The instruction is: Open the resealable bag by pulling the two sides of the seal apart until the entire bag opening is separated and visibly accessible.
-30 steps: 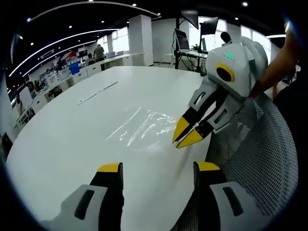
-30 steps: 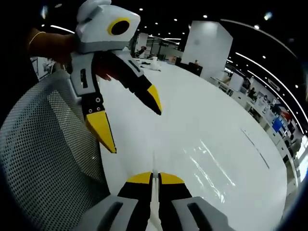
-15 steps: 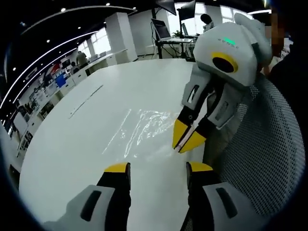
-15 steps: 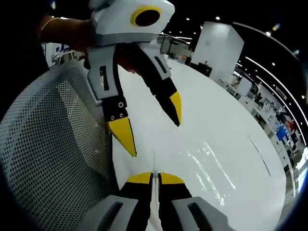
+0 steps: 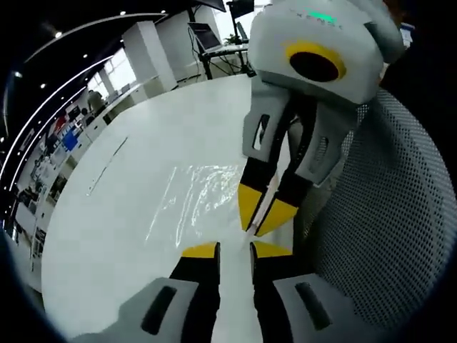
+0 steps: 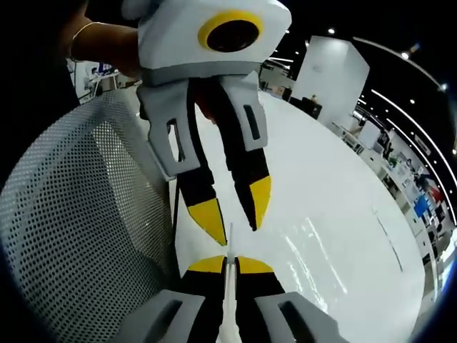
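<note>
right tongs (image 6: 227,263): pinched tight on the thin near edge of the clear bag (image 6: 314,250) | left tongs (image 5: 233,250): a little apart, tips by that same edge, touching or not I cannot tell | bag: flat on the white worktop (image 5: 107,207) | mesh chair (image 5: 389,214): just beside the worktop.

Light: bright, from ceiling strips (image 5: 43,93) and spots.
Glare: streaks on the clear bag (image 5: 196,204).
Edges: bent strongly; background perhaps slightly soft.
</note>
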Motion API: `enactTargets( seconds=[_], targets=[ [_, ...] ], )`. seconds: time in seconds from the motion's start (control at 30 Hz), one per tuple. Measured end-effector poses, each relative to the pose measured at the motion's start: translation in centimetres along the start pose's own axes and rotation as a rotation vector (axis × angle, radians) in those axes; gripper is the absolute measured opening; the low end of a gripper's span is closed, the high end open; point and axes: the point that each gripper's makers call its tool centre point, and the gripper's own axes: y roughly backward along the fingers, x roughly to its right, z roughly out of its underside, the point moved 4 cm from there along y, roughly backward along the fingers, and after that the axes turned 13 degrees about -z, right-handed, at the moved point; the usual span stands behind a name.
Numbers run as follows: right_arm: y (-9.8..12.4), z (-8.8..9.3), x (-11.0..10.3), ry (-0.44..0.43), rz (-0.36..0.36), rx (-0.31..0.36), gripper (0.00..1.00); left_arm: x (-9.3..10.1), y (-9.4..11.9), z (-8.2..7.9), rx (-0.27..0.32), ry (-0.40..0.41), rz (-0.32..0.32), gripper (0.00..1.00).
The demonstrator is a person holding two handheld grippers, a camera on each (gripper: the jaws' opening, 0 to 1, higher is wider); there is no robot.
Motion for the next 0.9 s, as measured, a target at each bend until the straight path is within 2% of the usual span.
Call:
enactTargets(
  seconds=[0.03,0.1,0.17,0.27,0.33,0.47,0.53,0.63,0.67,0.7,0.77,0.9],
  targets=[
    [0.0,0.0,0.0,0.003,0.003,-0.004,0.0,0.3,0.0,0.1,-0.007,-0.008,0.022,0.04],
    [0.1,0.0,0.0,0.005,0.0,-0.006,0.0,0.3,-0.2,0.2,-0.01,-0.064,0.027,0.04],
    [0.3,-0.2,0.0,0.003,-0.004,-0.003,0.0,0.7,-0.2,0.2,0.003,-0.115,0.059,0.03],
    [0.3,-0.3,-0.2,0.019,-0.012,-0.012,0.0,0.9,-0.1,-0.1,0.019,-0.165,0.074,0.02],
    [0.3,-0.3,-0.1,0.034,-0.004,-0.021,0.0,0.8,-0.1,-0.3,0.029,-0.182,0.06,0.01],
    [0.5,-0.5,0.0,0.048,-0.004,-0.029,0.01,1.1,0.0,-0.6,0.052,-0.208,0.073,0.0],
    [0.6,-0.6,-0.1,0.096,-0.003,-0.051,0.01,1.1,0.1,-0.8,0.066,-0.219,0.083,0.0],
    [0.4,-0.6,-0.3,0.122,-0.009,-0.057,0.02,1.1,0.1,-1.0,0.078,-0.22,0.087,0.0],
    [0.4,-0.6,-0.1,0.14,-0.005,-0.067,0.01,1.1,0.1,-0.9,0.077,-0.221,0.078,0.0],
    [0.4,-0.7,0.1,0.154,0.005,-0.072,0.01,0.8,0.0,-0.9,0.068,-0.178,0.04,0.0],
    [0.5,-0.7,0.2,0.152,-0.007,-0.077,0.0,0.9,0.0,-1.0,0.059,-0.143,0.049,0.0],
    [0.5,-0.5,0.2,0.142,-0.012,-0.073,0.0,0.9,0.0,-0.9,0.056,-0.156,0.048,0.0]
  ],
)
